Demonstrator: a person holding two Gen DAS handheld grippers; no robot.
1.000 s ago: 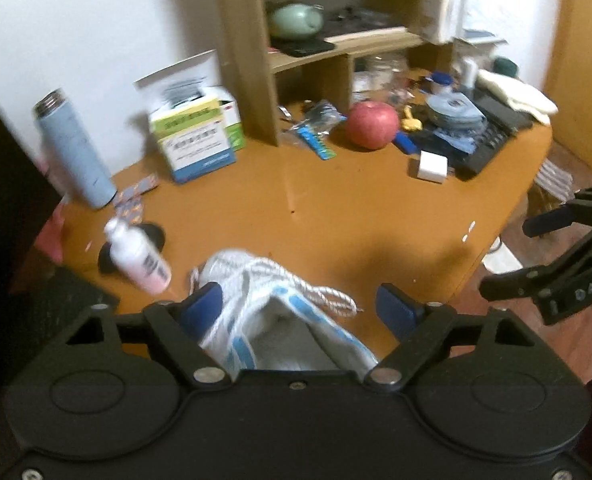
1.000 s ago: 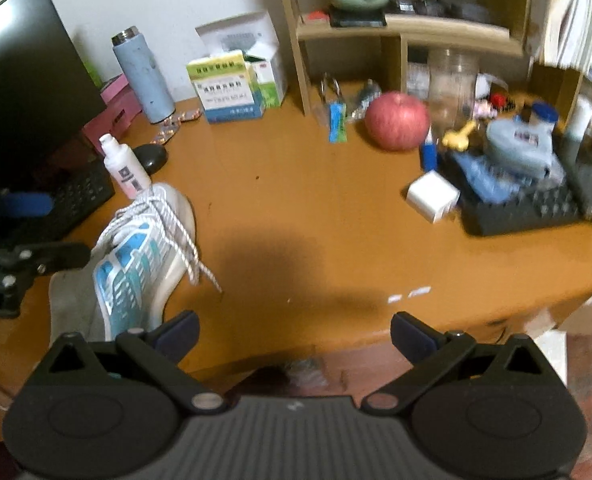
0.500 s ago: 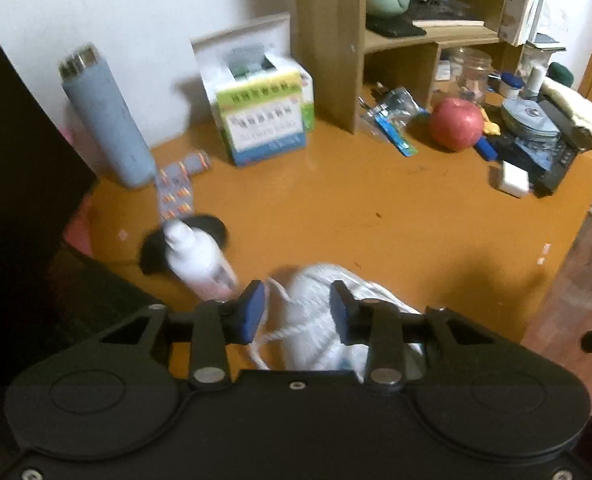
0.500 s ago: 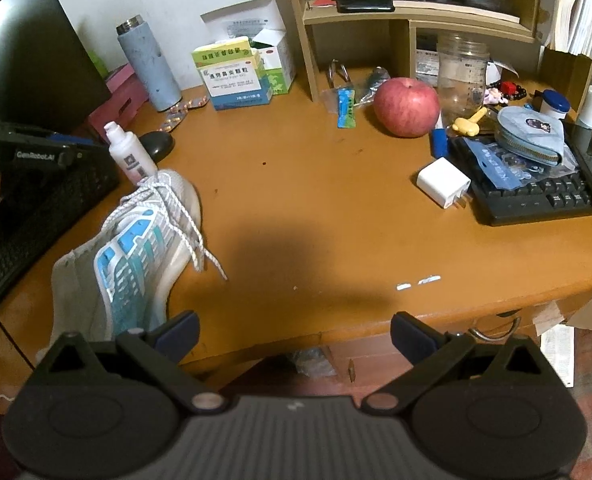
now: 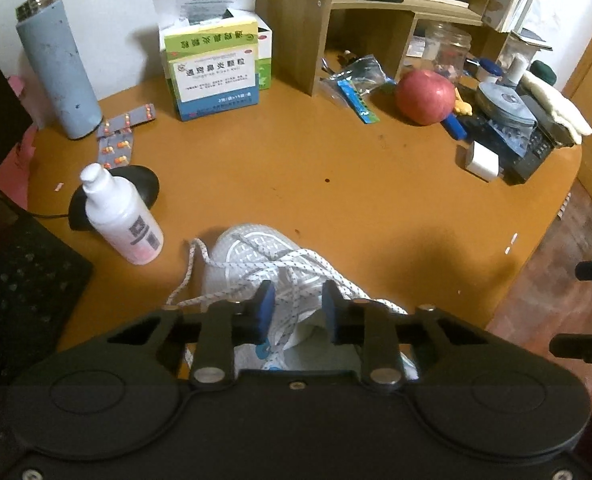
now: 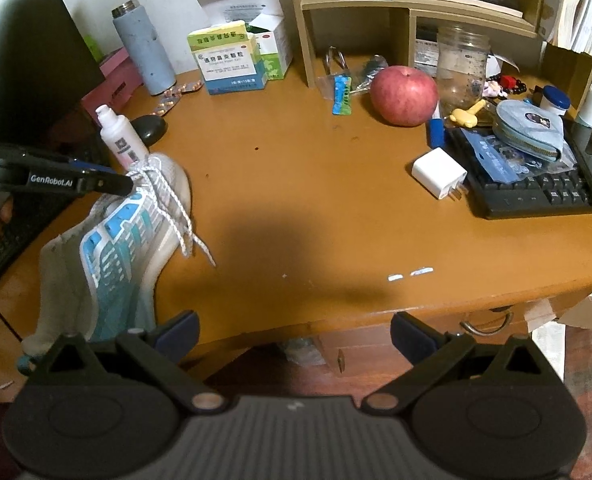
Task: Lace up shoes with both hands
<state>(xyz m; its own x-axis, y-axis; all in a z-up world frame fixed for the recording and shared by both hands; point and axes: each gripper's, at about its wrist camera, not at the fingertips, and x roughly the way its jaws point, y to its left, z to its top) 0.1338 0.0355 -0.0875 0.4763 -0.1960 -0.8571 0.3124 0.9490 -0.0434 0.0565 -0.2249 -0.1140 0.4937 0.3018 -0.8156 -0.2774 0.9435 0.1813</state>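
Note:
A white sneaker with blue side stripes (image 6: 135, 240) lies on the orange desk (image 6: 296, 208), toe pointing away. Its white speckled laces (image 6: 167, 200) cross loosely over the tongue, and one end trails off to the right. My left gripper (image 5: 298, 304) hangs just over the shoe (image 5: 255, 252) and its jaws are closing, with crossed laces (image 5: 296, 258) and tongue in the narrow gap; I see no pad pressing. In the right wrist view its tip (image 6: 129, 182) meets the laces near the toe. My right gripper (image 6: 293, 334) is open and empty over the desk's front edge.
A white bottle (image 5: 123, 216) and a black mouse (image 5: 135, 188) stand just left of the toe. A dark keyboard (image 5: 19, 280) and a monitor (image 6: 27, 48) fill the left. An apple (image 6: 404, 96), a white charger (image 6: 438, 172) and another keyboard (image 6: 536, 192) crowd the right.
My left gripper has come forward and down over the shoe's laced part, and its jaws have narrowed from wide apart to a small gap. The right gripper has stayed put.

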